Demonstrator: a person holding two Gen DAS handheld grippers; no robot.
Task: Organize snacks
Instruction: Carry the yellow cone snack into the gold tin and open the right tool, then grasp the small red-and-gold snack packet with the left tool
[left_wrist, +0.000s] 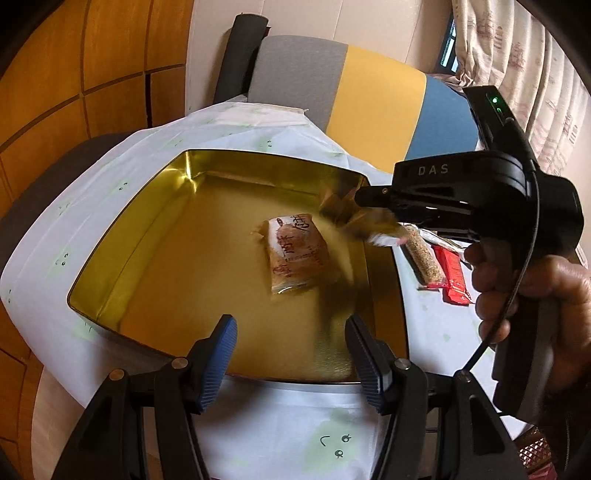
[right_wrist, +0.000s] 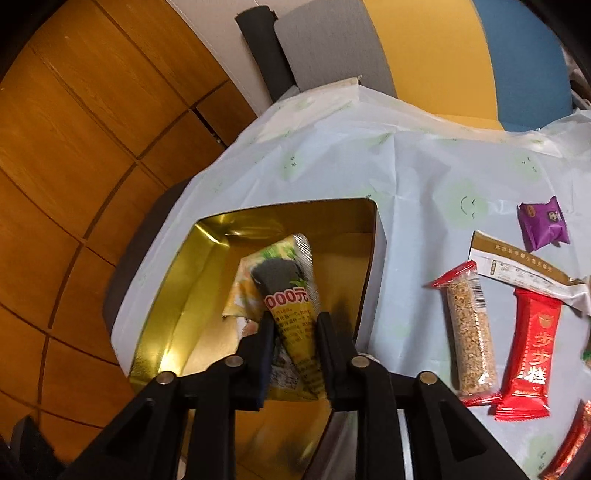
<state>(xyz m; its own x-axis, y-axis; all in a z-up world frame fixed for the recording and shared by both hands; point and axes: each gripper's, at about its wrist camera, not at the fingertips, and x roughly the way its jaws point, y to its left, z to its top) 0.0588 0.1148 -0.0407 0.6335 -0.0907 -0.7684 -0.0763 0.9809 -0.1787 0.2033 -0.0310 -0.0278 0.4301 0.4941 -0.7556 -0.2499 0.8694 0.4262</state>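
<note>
An open gold tin (left_wrist: 129, 236) (right_wrist: 177, 295) stands on a white tablecloth. On its floor lies one brown pastry packet (left_wrist: 295, 254), partly visible in the right wrist view (right_wrist: 238, 291). My right gripper (right_wrist: 295, 317) (left_wrist: 360, 201) hangs over the tin's right side. Its fingers press on a green-and-yellow snack packet (right_wrist: 291, 295), which is blurred in the left wrist view (left_wrist: 347, 218). My left gripper (left_wrist: 291, 332) is open over the tin's near edge, with nothing between its blue pads (left_wrist: 221, 350).
On the cloth right of the tin lie a sesame bar (right_wrist: 471, 332), a red packet (right_wrist: 528, 350), a white-and-gold packet (right_wrist: 517, 266) and a purple packet (right_wrist: 543, 225). A grey, yellow and blue chair back (left_wrist: 369, 92) stands behind the table. Wooden panelling is on the left.
</note>
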